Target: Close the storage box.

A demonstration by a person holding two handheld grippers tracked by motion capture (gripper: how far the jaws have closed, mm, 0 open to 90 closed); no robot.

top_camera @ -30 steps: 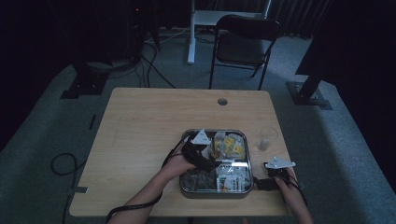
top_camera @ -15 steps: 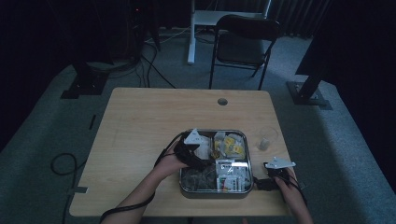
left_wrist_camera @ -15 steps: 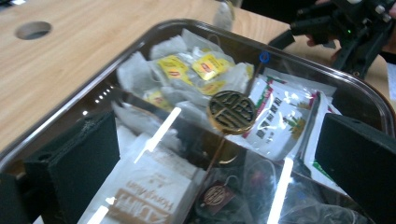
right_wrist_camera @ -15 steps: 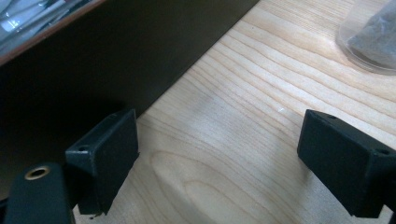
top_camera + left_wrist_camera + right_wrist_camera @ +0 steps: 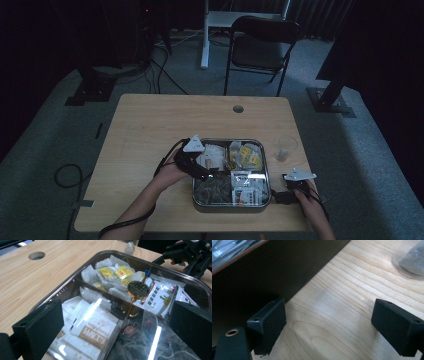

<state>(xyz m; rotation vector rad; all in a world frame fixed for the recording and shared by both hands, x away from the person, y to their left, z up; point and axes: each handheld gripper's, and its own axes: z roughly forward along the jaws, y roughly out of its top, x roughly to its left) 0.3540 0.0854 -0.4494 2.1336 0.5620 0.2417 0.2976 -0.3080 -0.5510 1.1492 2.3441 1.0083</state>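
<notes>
Overhead, one tray (image 5: 266, 165), four compartments, two tongs (image 5: 204, 167) (image 5: 278, 189).

We see a silvery metal tray (image 5: 266, 172) of white sachets (image 5: 98, 327) lettered in tan, yellow-tagged teabags (image 5: 115, 272) and a brassy patterned disc (image 5: 138, 289) on the pale wood-grain table (image 5: 150, 125), between black tools.

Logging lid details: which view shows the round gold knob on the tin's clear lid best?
The left gripper view: the gold knob sits close and sharp between the jaws. The high view shows the tin small and dim; the right gripper view, its dark wall.
</notes>
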